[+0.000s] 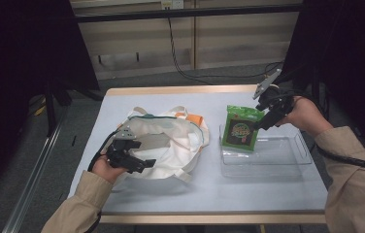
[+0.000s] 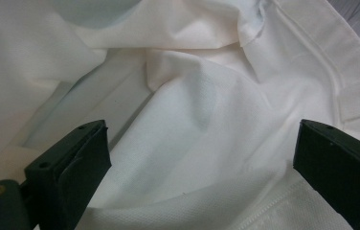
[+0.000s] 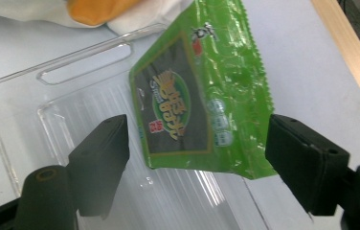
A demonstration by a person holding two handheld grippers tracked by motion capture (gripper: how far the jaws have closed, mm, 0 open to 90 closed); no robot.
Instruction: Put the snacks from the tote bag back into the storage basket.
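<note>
Fingers [image 3: 99,163] of the right gripper [image 3: 197,167] stand wide apart, and the green snack packet [image 3: 202,91] sits in the gap between them without either pad pressing on it: dark space shows between the near finger and the packet's edge on one side, and the far finger stands just beside its crimped edge on the other, though whether that edge brushes the pad is hard to judge from this angle. No grip holds the packet. It leans tilted, its lower edge down in the clear plastic tray [image 3: 20,96] and its upper part resting against the tray's rim. In the high view the packet [image 1: 241,127] stands at the left end of the tray [image 1: 287,160], with the right gripper [image 1: 268,114] just above and beside its top right corner, held by the person's right hand [image 1: 304,114].

On the other side, the left gripper [image 1: 129,155] rests on the white cloth bag [image 1: 171,141], which lies crumpled on the pale tabletop [image 1: 209,189], near the tray but apart from it. Its fingers [image 2: 73,163] are also spread wide, with folds of the bag's fabric [image 2: 202,120] lying between and beyond them, not pinched. An orange item [image 1: 196,118] peeks out at the bag's far side.
</note>
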